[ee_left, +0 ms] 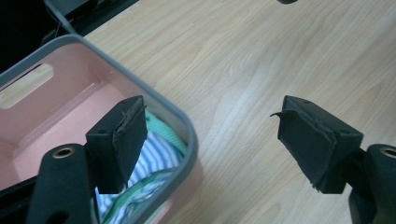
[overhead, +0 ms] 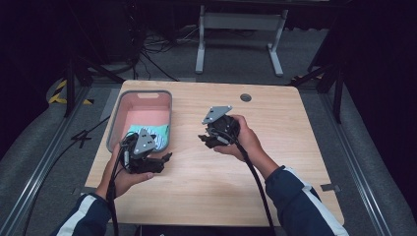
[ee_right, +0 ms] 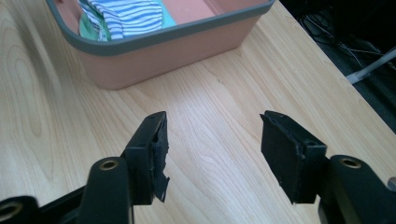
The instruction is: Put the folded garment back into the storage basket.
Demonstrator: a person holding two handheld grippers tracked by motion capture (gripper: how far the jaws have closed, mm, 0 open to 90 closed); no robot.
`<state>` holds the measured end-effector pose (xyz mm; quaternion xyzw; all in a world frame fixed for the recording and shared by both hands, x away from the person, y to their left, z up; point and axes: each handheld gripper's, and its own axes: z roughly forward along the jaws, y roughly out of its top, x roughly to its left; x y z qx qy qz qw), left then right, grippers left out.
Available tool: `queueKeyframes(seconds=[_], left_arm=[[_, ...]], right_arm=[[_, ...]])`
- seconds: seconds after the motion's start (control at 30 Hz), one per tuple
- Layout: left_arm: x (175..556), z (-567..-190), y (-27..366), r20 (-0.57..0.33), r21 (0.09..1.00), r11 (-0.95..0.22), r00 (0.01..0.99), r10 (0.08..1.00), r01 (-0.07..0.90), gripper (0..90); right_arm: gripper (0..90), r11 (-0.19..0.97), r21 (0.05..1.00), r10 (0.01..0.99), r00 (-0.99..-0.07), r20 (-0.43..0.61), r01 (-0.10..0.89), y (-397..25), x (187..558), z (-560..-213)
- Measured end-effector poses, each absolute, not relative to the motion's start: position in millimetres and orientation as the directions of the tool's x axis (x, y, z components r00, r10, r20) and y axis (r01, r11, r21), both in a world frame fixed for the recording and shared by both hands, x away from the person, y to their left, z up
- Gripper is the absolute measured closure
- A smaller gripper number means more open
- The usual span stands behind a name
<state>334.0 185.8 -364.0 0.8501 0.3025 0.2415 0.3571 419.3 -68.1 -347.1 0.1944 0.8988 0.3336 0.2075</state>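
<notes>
Bin: a pink bin [overhead: 162,100] with a grey rim sits on the left part of the table, its long axis running away from me toward the far edge. In my left gripper view its near corner [ee_left: 184,122] curves under my jaws; in my right gripper view I see its long side wall [ee_right: 187,49].
Handle slot: a cut-out slot [ee_left: 25,85] shows in the bin's end wall.
Cloth: a bundle of cloth [overhead: 156,132] lies at the near end of the bin, inside it, white with blue stripes and some green [ee_left: 156,154]; from my right gripper I see the same stripes [ee_right: 128,14].
My left gripper: my left gripper [overhead: 167,158] hangs just beside the bin's near corner, jaws spread wide with nothing between them, one jaw over the cloth and one over bare wood [ee_left: 210,135].
My right gripper: my right gripper [overhead: 202,138] is near the middle of the table, well apart from the bin, pointing toward it, jaws wide and empty [ee_right: 212,149].
Table: light wood table [overhead: 295,162], with a round dark hole [overhead: 246,97] near the far edge.
Beyond the table: a white stand [overhead: 241,24] and loose cables [overhead: 157,46] on the grey floor.
Writing: I can read no label or brand.
</notes>
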Motion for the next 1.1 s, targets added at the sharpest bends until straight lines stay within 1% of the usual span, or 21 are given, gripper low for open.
queueKeyframes(seconds=[0.13, 0.27, 0.5, 0.67, 0.73, 0.9, 1.1], left_arm=[[329.6, -368.7, 175.6, 0.214, 0.738, -0.593, 0.721, 0.659, 0.323, 18.5], [324.9, -374.3, 165.0, 0.224, 0.727, -0.619, 0.751, 0.622, 0.297, 17.4], [320.6, -385.8, 150.8, 0.232, 0.712, -0.646, 0.776, 0.586, 0.275, 17.4], [319.2, -396.0, 140.1, 0.258, 0.681, -0.687, 0.793, 0.552, 0.256, 17.5], [318.5, -399.8, 137.2, 0.249, 0.676, -0.691, 0.803, 0.542, 0.256, 17.7], [317.8, -410.9, 131.2, 0.260, 0.660, -0.712, 0.816, 0.516, 0.240, 17.7], [316.9, -423.5, 127.5, 0.238, 0.651, -0.718, 0.832, 0.502, 0.247, 17.7]], right_arm=[[39.0, 0.713, 0.667, 0.485, -0.838, -0.249, 0.215, -80.6, 413.8, -350.3], [37.0, 0.720, 0.661, 0.486, -0.833, -0.262, 0.212, -91.5, 408.9, -353.5], [33.4, 0.725, 0.653, 0.499, -0.822, -0.275, 0.221, -112.3, 400.3, -362.6], [32.2, 0.723, 0.653, 0.510, -0.813, -0.282, 0.227, -126.5, 394.6, -368.8], [32.0, 0.723, 0.649, 0.517, -0.809, -0.280, 0.238, -132.3, 391.4, -371.7], [31.6, 0.722, 0.649, 0.521, -0.805, -0.282, 0.240, -145.9, 385.8, -377.5], [31.5, 0.713, 0.649, 0.545, -0.793, -0.273, 0.266, -164.7, 379.7, -387.1]])
